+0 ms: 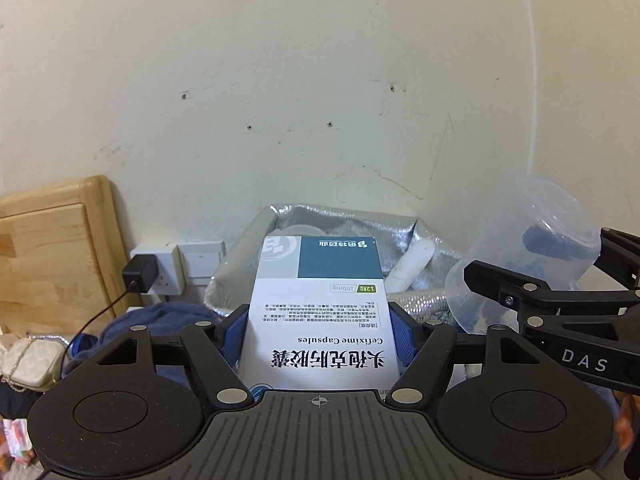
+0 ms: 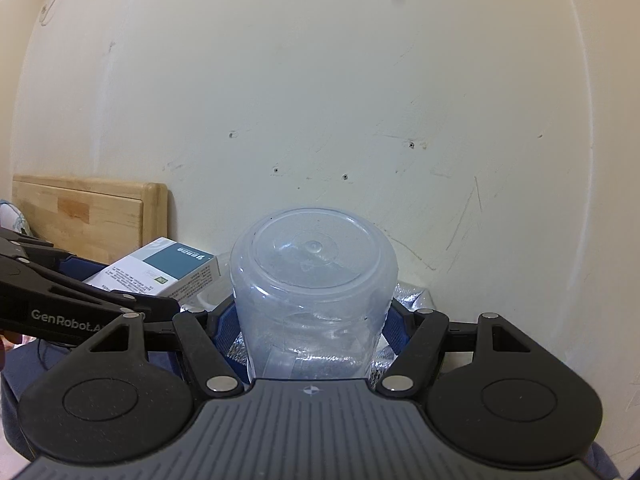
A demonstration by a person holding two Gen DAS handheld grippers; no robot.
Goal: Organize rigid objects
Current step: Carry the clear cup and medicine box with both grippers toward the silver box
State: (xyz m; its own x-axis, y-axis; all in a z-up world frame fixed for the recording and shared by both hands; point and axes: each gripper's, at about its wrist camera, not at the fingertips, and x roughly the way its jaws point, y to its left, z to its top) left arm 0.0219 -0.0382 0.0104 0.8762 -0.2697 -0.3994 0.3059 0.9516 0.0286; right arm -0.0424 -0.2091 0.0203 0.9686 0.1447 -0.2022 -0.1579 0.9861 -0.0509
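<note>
Left gripper (image 1: pixel 320 334) clamping blue pads on both sides of white-and-teal medicine box (image 1: pixel 320 312), print upside down, "Cefixime Capsules" readable. Holding box up in air, far end pointing over silver foil-lined bag (image 1: pixel 400 236) sitting open below against wall (image 1: pixel 320 80). White plastic item (image 1: pixel 412 266) lying inside bag, just past box's right edge.

Right gripper (image 2: pixel 314 328) squeezing clear plastic container (image 2: pixel 314 276) between blue pads, flat round end facing away toward wall, container lying lengthwise along fingers. Showing up in left view as clear tub at right, beside box but apart.

Outward: wall socket with black adapter (image 1: pixel 138 276) plugged in, left of bag. Wooden panel (image 1: pixel 48 256) leaning at far left. Blue cloth (image 1: pixel 160 320) bunched under left fingers.
</note>
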